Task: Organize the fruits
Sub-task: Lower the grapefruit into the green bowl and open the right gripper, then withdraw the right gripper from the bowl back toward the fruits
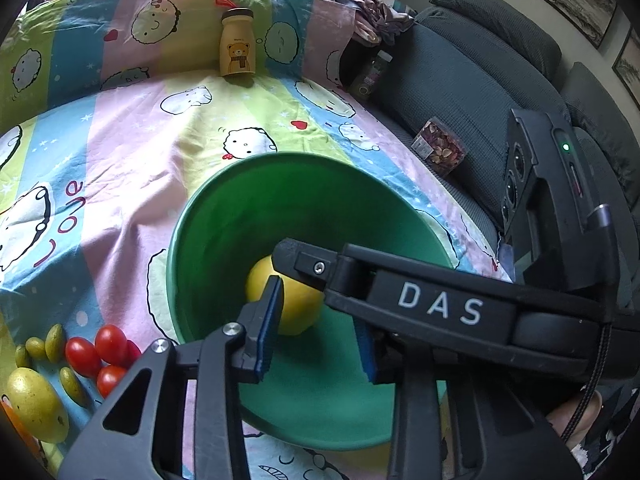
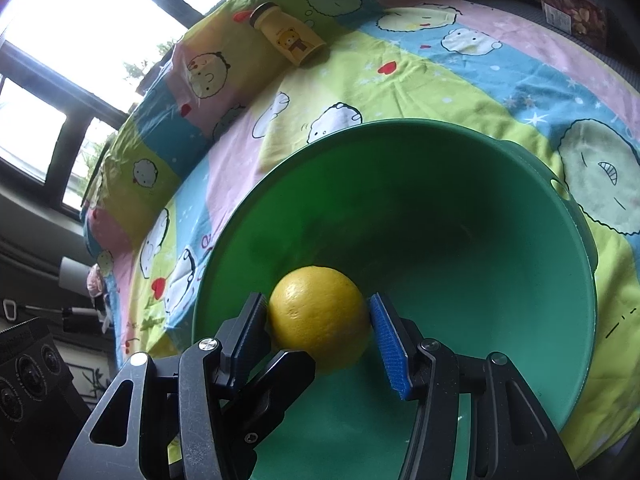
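A yellow lemon [image 2: 320, 316] sits low inside the green bowl [image 2: 520, 208] on the cartoon-print cloth. My right gripper [image 2: 318, 310] is shut on it, a blue pad against each side. In the left wrist view the right gripper reaches in from the right and one black finger [image 1: 298, 258] lies over the lemon [image 1: 300, 308]. My left gripper [image 1: 316, 340] hovers over the near side of the bowl [image 1: 224, 216], jaws apart with nothing between the pads. Its black fingertip [image 2: 280, 368] shows just in front of the lemon.
Left of the bowl lie red cherry tomatoes [image 1: 100, 350], small green fruits [image 1: 54, 342] and a yellow-green fruit [image 1: 34, 404]. A yellow bear bottle [image 1: 237, 44] stands at the back. A box of dried fruit [image 1: 440, 148] and a green bottle [image 1: 368, 76] rest on the grey sofa [image 1: 480, 80].
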Demonstrator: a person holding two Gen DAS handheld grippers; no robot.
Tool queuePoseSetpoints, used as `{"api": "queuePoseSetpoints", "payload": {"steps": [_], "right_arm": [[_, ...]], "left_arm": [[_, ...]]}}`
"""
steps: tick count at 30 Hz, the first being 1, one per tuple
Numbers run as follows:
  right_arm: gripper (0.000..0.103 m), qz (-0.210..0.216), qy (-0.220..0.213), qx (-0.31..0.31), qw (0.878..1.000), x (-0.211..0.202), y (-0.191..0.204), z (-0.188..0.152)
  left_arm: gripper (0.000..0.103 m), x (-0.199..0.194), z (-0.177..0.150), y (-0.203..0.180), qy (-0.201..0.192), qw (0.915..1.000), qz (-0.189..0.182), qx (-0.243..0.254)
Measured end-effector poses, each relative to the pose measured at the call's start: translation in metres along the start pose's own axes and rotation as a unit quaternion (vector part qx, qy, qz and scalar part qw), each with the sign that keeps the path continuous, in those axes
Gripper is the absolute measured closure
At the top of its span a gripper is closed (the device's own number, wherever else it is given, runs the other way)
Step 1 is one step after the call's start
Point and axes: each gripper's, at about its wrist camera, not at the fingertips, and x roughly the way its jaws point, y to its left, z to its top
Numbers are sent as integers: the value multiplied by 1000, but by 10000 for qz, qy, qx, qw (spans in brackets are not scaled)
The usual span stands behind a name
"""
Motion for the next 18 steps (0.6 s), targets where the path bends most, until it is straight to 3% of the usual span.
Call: {"api": "queuePoseSetpoints", "payload": {"steps": [5,11,18], "right_arm": [[50,-105,69,53,9999,5,-3,1],[50,-229,-25,25,9997,2,-1,1],[50,-191,-251,-66,9995,-7,8,0]], "left_arm": [[72,4,-1,-3,113,9997,215,7],[72,3,-1,-4,113,9998,159,-5],[72,-20,-3,-8,-174,9994,272,88]]}}
